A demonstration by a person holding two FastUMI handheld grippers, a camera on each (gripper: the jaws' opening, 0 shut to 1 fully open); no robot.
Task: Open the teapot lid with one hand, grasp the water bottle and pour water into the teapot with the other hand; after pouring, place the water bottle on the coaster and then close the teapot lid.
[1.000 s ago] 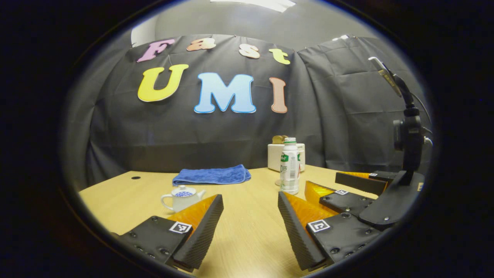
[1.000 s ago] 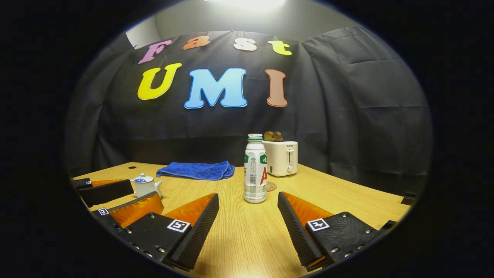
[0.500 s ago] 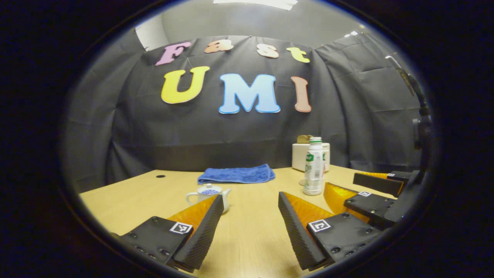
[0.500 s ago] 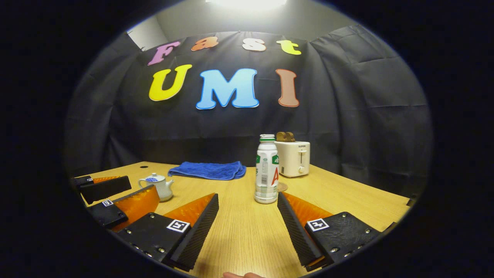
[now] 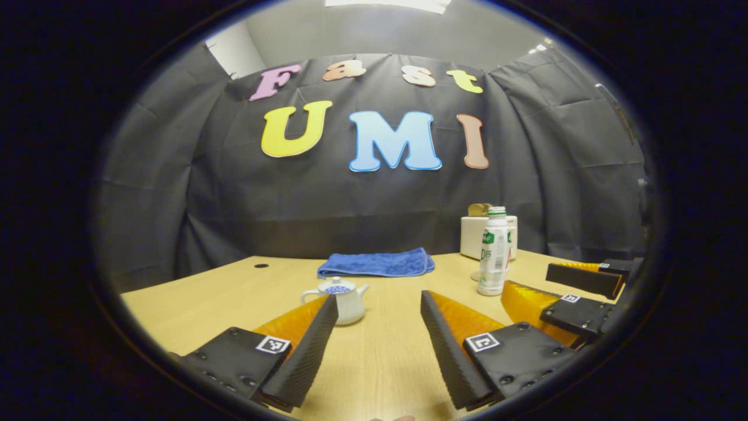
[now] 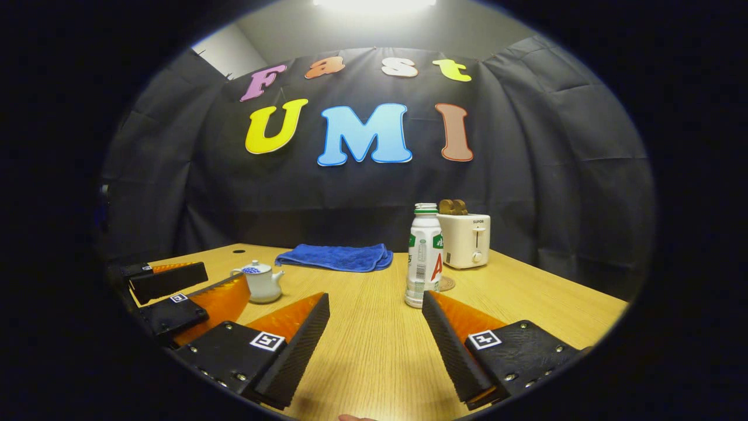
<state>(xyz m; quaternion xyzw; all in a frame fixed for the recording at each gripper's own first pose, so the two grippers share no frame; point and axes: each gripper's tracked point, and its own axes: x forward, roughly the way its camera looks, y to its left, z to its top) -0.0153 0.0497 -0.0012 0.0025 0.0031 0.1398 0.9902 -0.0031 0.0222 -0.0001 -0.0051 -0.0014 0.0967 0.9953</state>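
A small white teapot [image 5: 345,303] with a blue-patterned lid [image 5: 337,287] stands on the wooden table [image 5: 385,362], just beyond my left gripper's left finger. My left gripper [image 5: 378,298] is open and holds nothing. A white water bottle [image 6: 425,255] with a green cap stands upright beside a round coaster [image 6: 446,283]. My right gripper [image 6: 377,297] is open, its right fingertip close in front of the bottle. In the right gripper view the teapot [image 6: 261,282] sits at the left behind the left gripper [image 6: 175,292]. In the left gripper view the bottle [image 5: 494,251] stands at the right, beyond the right gripper [image 5: 575,292].
A folded blue towel [image 6: 336,257] lies at the back of the table. A white toaster [image 6: 466,240] with bread in it stands behind the bottle. A cable hole [image 5: 261,265] is in the table at the back left.
Both views have swung to the left: the teapot, towel and bottle have slid rightward in each. The teapot now sits nearer my left gripper's fingers, the bottle by my right gripper's right finger.
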